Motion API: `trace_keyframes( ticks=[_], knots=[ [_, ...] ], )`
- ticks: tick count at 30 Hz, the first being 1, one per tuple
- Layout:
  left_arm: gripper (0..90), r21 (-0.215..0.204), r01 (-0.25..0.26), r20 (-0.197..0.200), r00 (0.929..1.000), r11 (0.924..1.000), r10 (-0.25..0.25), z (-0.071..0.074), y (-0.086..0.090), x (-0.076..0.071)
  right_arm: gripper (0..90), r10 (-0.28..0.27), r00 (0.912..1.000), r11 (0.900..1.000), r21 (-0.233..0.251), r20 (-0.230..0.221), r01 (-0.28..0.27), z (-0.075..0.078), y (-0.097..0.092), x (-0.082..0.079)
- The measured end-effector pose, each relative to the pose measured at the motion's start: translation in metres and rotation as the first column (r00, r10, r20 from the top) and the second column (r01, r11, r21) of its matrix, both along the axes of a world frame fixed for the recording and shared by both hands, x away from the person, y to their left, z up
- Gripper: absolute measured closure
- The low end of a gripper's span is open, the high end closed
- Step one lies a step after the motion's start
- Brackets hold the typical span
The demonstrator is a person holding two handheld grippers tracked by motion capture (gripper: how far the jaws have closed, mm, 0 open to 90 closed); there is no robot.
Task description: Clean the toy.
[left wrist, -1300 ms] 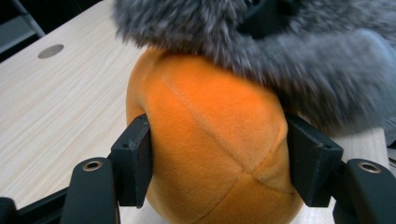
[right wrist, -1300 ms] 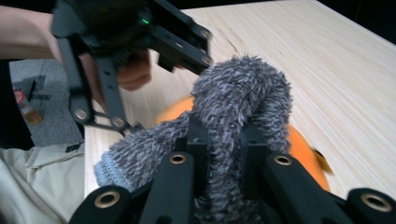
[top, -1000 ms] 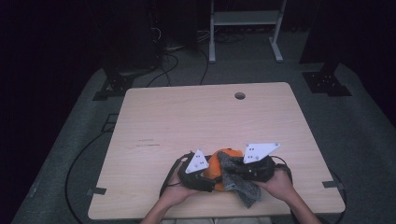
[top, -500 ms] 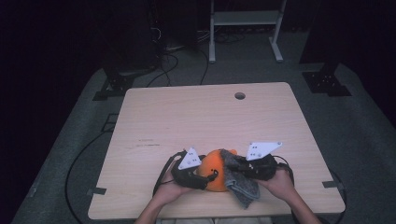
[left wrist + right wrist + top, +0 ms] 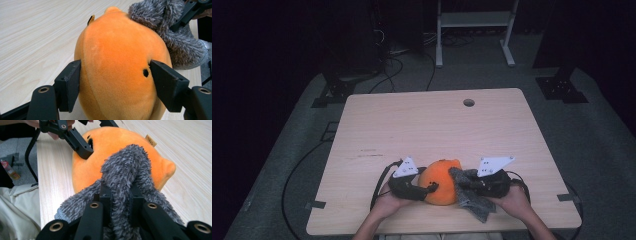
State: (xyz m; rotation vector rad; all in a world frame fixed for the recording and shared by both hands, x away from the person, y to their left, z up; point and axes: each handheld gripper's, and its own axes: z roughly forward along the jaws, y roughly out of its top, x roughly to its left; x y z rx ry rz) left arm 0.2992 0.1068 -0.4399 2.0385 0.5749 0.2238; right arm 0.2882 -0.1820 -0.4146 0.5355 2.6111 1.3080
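Note:
An orange plush toy [image 5: 441,183] lies near the table's front edge, with a grey fuzzy cloth [image 5: 472,197] draped against its right side. My left gripper [image 5: 428,190] reaches in from the left. In the left gripper view its jaws have just been closing and both pads press the orange plush toy [image 5: 117,62], the left gripper [image 5: 115,75] squeezing its sides. My right gripper [image 5: 117,190] is shut on a fold of the grey fuzzy cloth [image 5: 125,165], seen from above as the right gripper [image 5: 464,186]. The orange plush toy [image 5: 110,145] lies just behind that fold.
The wooden table [image 5: 437,125] has a round hole [image 5: 468,102] near its far edge. A white rack frame [image 5: 472,30] and cables [image 5: 397,60] stand on the floor behind it. Black stand bases [image 5: 562,85] flank the table.
My left gripper has slid leftward along the plush, uncovering more of its orange top. The right gripper and the grey cloth have stayed put.

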Motion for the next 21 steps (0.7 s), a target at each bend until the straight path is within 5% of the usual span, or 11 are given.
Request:
trace_keyframes(
  ticks=[2, 3, 5, 8, 12, 17, 21],
  knots=[
    [28.9, 0.003, -0.005, 0.004, 1.0000, 1.0000, 0.005, 0.000, -0.001, 0.000, 77.5, -0.003, 1.0000, 1.0000, -0.008, 0.004, 0.003, 0.001, 0.000, 0.000],
    [29.7, 0.002, -0.006, 0.005, 1.0000, 1.0000, 0.006, -0.002, -0.001, 0.000, 77.4, 0.004, 1.0000, 0.9991, 0.043, -0.004, -0.003, 0.005, 0.004, 0.001],
    [30.1, 0.002, -0.009, 0.001, 1.0000, 1.0000, 0.009, -0.003, 0.000, 0.001, 77.2, 0.022, 0.9998, 0.9975, 0.068, 0.005, -0.022, 0.008, 0.009, 0.000],
    [30.2, -0.002, -0.013, -0.019, 0.9997, 0.9999, 0.013, -0.006, 0.008, 0.002, 77.3, 0.041, 0.9990, 0.9981, 0.045, 0.020, -0.042, 0.005, 0.016, -0.001],
    [30.1, -0.015, -0.011, -0.023, 0.9997, 0.9998, 0.010, -0.007, 0.009, 0.003, 77.5, 0.017, 0.9997, 0.9995, 0.028, -0.019, -0.016, -0.003, 0.003, 0.003],
    [29.3, 0.032, 0.000, 0.050, 0.9987, 0.9995, -0.002, -0.005, 0.000, -0.005, 77.2, -0.022, 0.9997, 0.9982, 0.055, -0.006, 0.023, 0.000, 0.004, 0.003],
    [27.6, 0.019, 0.008, 0.031, 0.9995, 0.9998, -0.009, -0.005, 0.003, -0.005, 77.1, -0.045, 0.9990, 0.9967, 0.067, 0.005, 0.045, 0.004, 0.007, 0.008]
  ],
)
